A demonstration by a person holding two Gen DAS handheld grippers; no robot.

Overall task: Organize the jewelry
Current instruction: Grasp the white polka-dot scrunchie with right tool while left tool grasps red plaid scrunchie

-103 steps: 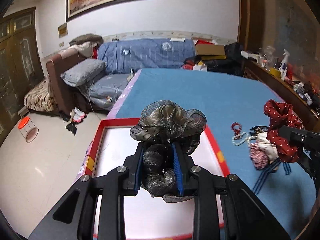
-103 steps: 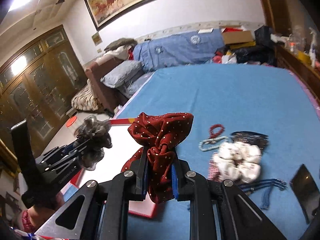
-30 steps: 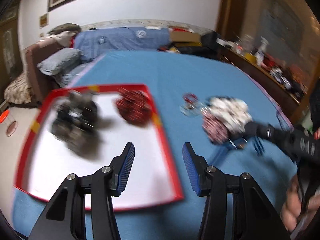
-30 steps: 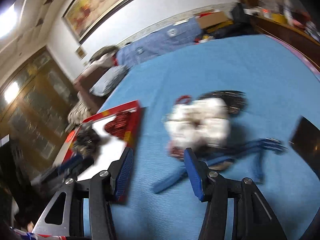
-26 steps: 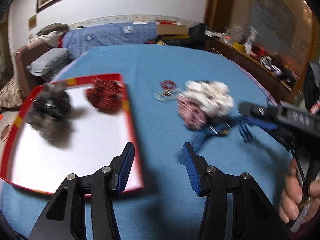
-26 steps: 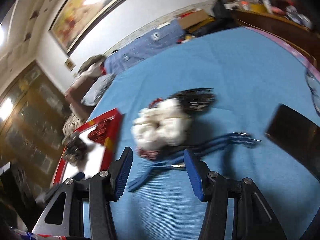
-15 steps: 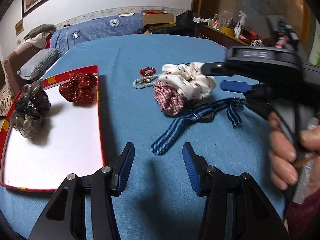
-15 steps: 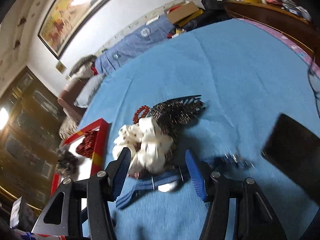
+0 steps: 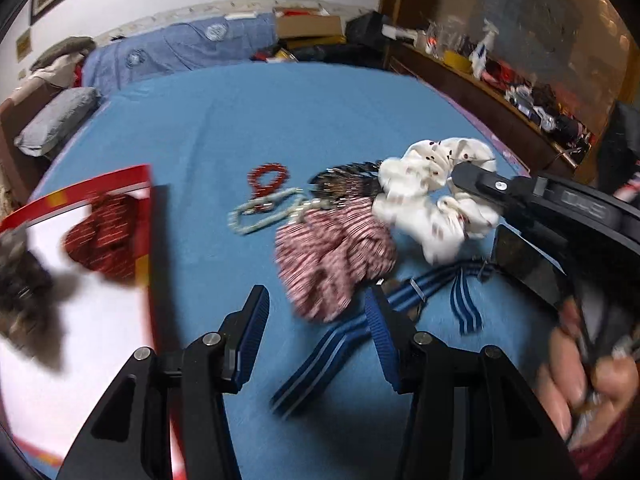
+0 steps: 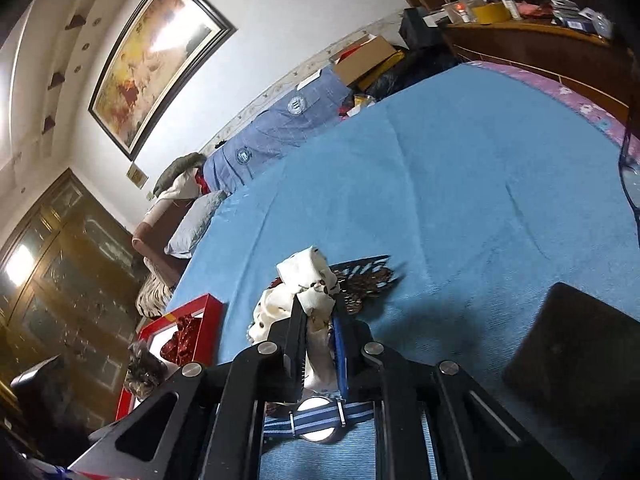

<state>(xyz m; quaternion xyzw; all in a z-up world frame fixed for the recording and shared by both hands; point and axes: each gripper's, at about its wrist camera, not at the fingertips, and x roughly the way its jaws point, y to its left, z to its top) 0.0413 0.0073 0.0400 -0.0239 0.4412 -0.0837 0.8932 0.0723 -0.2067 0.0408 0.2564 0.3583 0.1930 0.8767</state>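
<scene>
My left gripper [image 9: 316, 324] is open and empty, low over the blue bed cover just in front of a red-and-white striped scrunchie [image 9: 334, 250]. My right gripper [image 10: 318, 344] is shut on the white dotted scrunchie [image 10: 306, 292], which also shows in the left wrist view [image 9: 436, 192]. A red-rimmed white tray [image 9: 100, 344] at the left holds a dark red dotted scrunchie [image 9: 102, 232] and a grey-brown scrunchie [image 9: 18, 276]. A red bead bracelet [image 9: 267, 178], a pale bead bracelet [image 9: 262, 212], a dark hair comb [image 9: 346, 184] and a blue striped watch strap [image 9: 400, 304] lie on the cover.
A black flat device [image 10: 576, 344] lies on the cover at the right. A wooden side shelf [image 9: 500, 84] crowded with small items runs along the right edge. A sofa with pillows [image 9: 52, 120] stands beyond the bed's far left.
Both grippers let go of their scrunchies in the tray and swung right. The right gripper has closed on the white scrunchie. The left gripper has come in close to the striped scrunchie.
</scene>
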